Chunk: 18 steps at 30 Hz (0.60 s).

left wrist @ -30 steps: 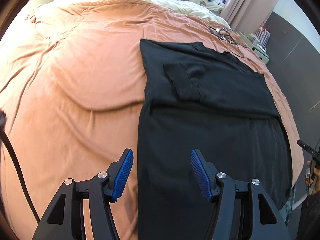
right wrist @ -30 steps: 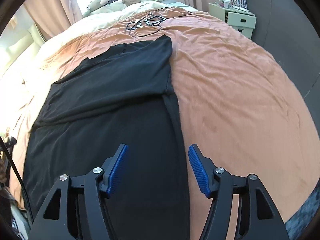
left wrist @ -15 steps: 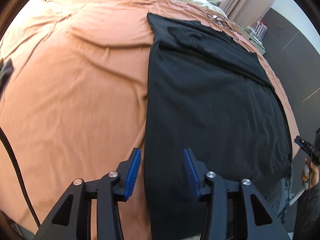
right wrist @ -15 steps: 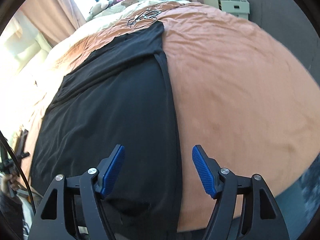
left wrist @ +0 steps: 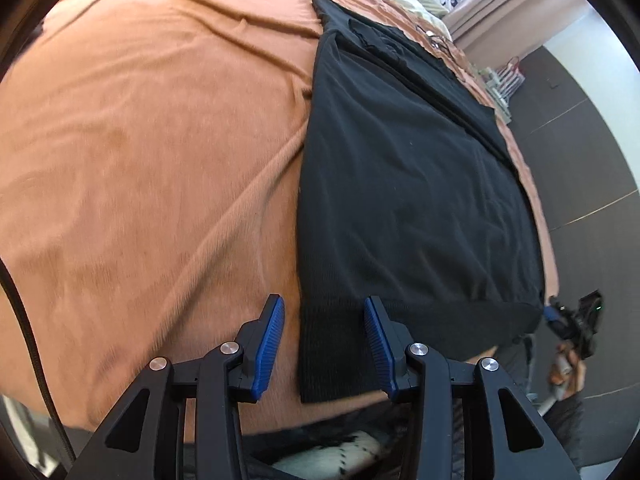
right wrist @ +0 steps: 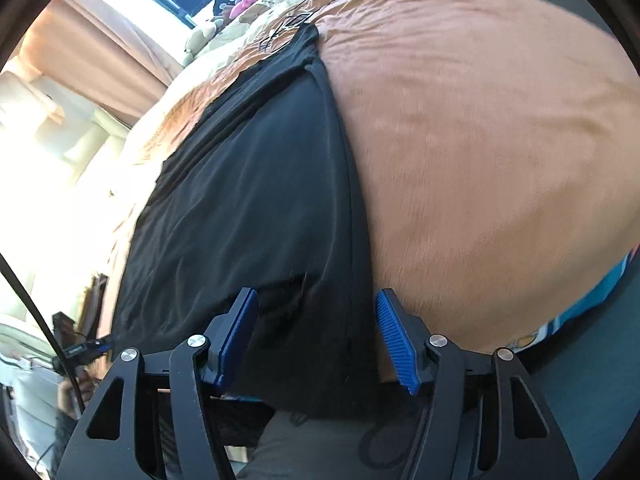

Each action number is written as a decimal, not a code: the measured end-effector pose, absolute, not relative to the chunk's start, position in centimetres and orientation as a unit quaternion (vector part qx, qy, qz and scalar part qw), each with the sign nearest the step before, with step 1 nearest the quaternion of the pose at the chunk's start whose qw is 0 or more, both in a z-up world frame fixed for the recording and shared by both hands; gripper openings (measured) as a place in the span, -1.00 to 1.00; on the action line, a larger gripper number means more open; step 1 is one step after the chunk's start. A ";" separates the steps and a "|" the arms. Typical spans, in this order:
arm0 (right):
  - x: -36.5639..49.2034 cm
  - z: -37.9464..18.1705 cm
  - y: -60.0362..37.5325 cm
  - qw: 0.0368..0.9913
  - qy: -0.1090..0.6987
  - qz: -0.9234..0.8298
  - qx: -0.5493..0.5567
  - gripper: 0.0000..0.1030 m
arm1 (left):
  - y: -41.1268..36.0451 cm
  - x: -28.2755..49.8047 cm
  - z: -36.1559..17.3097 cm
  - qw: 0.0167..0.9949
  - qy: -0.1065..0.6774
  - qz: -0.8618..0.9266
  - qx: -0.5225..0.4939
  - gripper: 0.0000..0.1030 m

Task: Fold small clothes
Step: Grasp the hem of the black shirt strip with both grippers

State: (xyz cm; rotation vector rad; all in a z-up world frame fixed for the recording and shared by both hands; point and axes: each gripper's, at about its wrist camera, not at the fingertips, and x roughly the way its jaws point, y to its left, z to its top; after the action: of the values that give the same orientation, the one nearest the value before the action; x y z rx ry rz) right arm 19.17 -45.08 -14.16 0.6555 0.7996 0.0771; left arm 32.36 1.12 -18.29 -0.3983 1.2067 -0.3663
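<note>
At the near edge of the bed (left wrist: 140, 152), a black sweater (left wrist: 400, 184) lies spread flat on the orange bedspread, its ribbed hem hanging just over the bed's edge and its far end reaching toward the pillows. The left gripper (left wrist: 324, 344) hovers at the hem's left corner: that corner sits between the blue pads (left wrist: 269, 346), the left pad over bare bedspread, the right pad over the ribbing. Its jaws closed in a good deal within the last second, yet the pads do not press the cloth, so the gripper is released. The right gripper (right wrist: 316, 338) stands at the hem's other corner (right wrist: 320, 320), where the sweater's right side edge runs between its pads (right wrist: 396, 344); the right pad sits just beside that edge, over the bedspread. Its jaws have just been closing too, with the cloth between them, but they stand apart and grasp nothing. Seen from the left wrist, the right gripper shows small and blurred past the hem's far end.
</note>
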 end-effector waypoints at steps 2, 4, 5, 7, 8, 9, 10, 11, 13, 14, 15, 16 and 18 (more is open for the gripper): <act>18.5 -14.7 -45.3 0.866 0.375 0.046 0.326 0.16 | 1.6 32.1 -18.4 0.784 0.559 -0.177 -0.203 -0.15; 17.9 -15.4 -45.4 0.864 0.369 0.053 0.339 0.16 | 1.9 32.0 -18.6 0.778 0.558 -0.183 -0.223 -0.15; 17.7 -15.7 -45.5 0.863 0.364 0.059 0.345 0.16 | 1.9 32.3 -18.7 0.775 0.558 -0.187 -0.231 -0.15; 17.3 -16.1 -45.8 0.862 0.354 0.070 0.356 0.16 | 1.9 32.7 -19.0 0.771 0.554 -0.195 -0.246 -0.15; 17.2 -16.4 -46.0 0.861 0.344 0.077 0.365 0.16 | 1.9 32.9 -19.2 0.769 0.552 -0.197 -0.255 -0.18; 17.1 -16.5 -46.3 0.860 0.332 0.088 0.378 0.10 | 1.9 33.2 -19.4 0.766 0.551 -0.198 -0.265 -0.22; 16.9 -16.6 -46.6 0.858 0.317 0.100 0.392 0.02 | 1.8 33.6 -19.5 0.765 0.548 -0.199 -0.274 -0.27; 16.9 -16.8 -46.9 0.855 0.307 0.110 0.404 -0.11 | 1.9 33.9 -19.6 0.763 0.545 -0.201 -0.283 -0.28; 17.0 -17.2 -47.3 0.849 0.293 0.125 0.422 -0.13 | 1.9 34.4 -19.8 0.761 0.541 -0.203 -0.296 -0.31; 17.0 -17.5 -47.4 0.848 0.291 0.126 0.424 -0.13 | 2.0 34.6 -19.8 0.761 0.538 -0.202 -0.300 -0.35; 17.2 -17.7 -47.6 0.849 0.296 0.120 0.421 -0.13 | 2.0 34.8 -19.9 0.761 0.537 -0.202 -0.304 -0.37; 17.4 -18.0 -47.8 0.850 0.302 0.113 0.417 -0.14 | 2.2 35.0 -19.9 0.761 0.536 -0.200 -0.307 -0.42; 17.9 -18.4 -48.1 0.850 0.304 0.111 0.415 -0.20 | 2.4 35.2 -20.1 0.759 0.535 -0.199 -0.313 -0.43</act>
State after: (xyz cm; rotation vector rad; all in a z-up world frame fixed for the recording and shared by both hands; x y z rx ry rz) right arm 17.94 -48.09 -18.38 0.8751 0.6408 0.2340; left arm 35.24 2.37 -20.07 -0.6826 1.1644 -0.4329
